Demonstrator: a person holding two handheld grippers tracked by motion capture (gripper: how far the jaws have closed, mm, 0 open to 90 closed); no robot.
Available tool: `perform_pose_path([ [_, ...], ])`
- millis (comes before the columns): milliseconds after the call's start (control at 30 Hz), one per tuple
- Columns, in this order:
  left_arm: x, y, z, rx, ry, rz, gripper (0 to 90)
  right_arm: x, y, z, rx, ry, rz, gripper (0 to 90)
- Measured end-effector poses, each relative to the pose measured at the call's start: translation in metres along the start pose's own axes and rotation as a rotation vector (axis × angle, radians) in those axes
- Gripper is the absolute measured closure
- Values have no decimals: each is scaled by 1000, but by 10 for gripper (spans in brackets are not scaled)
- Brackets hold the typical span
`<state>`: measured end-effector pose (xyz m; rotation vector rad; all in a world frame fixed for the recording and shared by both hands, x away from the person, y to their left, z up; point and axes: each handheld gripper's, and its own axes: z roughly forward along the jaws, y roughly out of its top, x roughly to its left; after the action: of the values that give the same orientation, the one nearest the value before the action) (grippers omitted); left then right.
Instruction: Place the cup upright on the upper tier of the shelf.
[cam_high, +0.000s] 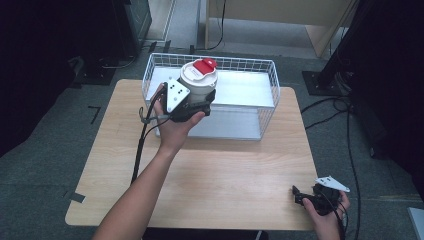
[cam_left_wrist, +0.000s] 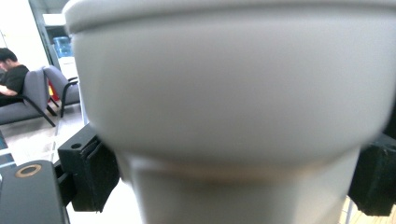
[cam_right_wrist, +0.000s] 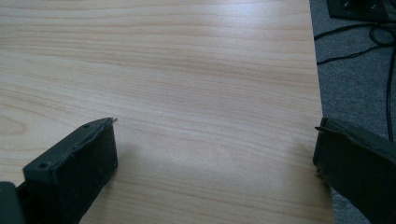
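Note:
A white cup with a red flip lid (cam_high: 199, 77) is held upright over the left end of a white wire basket (cam_high: 270, 82). My left gripper (cam_high: 192, 102) is shut on the cup's lower body. In the left gripper view the cup (cam_left_wrist: 233, 93) looms close and blurred, with one black jaw on each side of it. My right gripper (cam_high: 300, 196) rests at the table's front right corner, open, with nothing between its fingers. In the right gripper view the right gripper (cam_right_wrist: 215, 163) has its two jaws spread wide over bare wood.
The wire basket stands at the far middle of a light wooden table (cam_high: 225, 170), a white panel lying inside it. Cables (cam_high: 345, 130) trail over the grey carpet to the right. A person sits on a chair (cam_left_wrist: 28, 93) far off in the left gripper view.

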<state>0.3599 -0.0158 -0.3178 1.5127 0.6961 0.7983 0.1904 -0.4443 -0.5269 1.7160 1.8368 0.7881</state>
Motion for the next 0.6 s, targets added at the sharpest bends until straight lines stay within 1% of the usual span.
perform_pose_path([
  [33, 0, 2, 0, -14, -4, -2, 94, 0, 0, 0, 0, 0, -1, 0],
  [100, 0, 5, 2, -25, 1, 1, 94, 0, 0, 0, -1, 1, -3, 0],
  [200, 2, 9, 10, -26, 18, 12, 94, 0, 0, 0, 0, 1, -1, 0],
  [300, 7, 12, 21, -24, 30, 13, 94, 0, 0, 0, 0, 0, 0, 0],
  [333, 7, 12, 21, -24, 30, 13, 94, 0, 0, 0, 0, 0, 0, 0],
  [367, 10, 13, 29, -28, 39, 14, 94, 0, 0, 0, -2, 3, -2, 0],
  [400, 10, 13, 29, -28, 39, 14, 94, 0, 0, 0, -2, 3, -2, 0],
  [433, 14, 13, 37, -28, 55, 17, 94, 0, 0, 0, -2, 4, -2, 0],
  [467, 14, 13, 37, -28, 55, 17, 94, 0, 0, 0, -2, 4, -2, 0],
  [500, 19, 13, 44, -27, 65, 11, 94, 0, 0, 0, -2, 4, -2, 0],
  [533, 19, 13, 44, -27, 65, 11, 94, 0, 0, 0, -2, 4, -2, 0],
  [567, 24, 13, 52, -13, 77, -1, 94, 0, 0, 0, -1, 4, -1, 0],
  [600, 24, 13, 52, -13, 77, -1, 94, 0, 0, 0, 0, 4, -1, 0],
])
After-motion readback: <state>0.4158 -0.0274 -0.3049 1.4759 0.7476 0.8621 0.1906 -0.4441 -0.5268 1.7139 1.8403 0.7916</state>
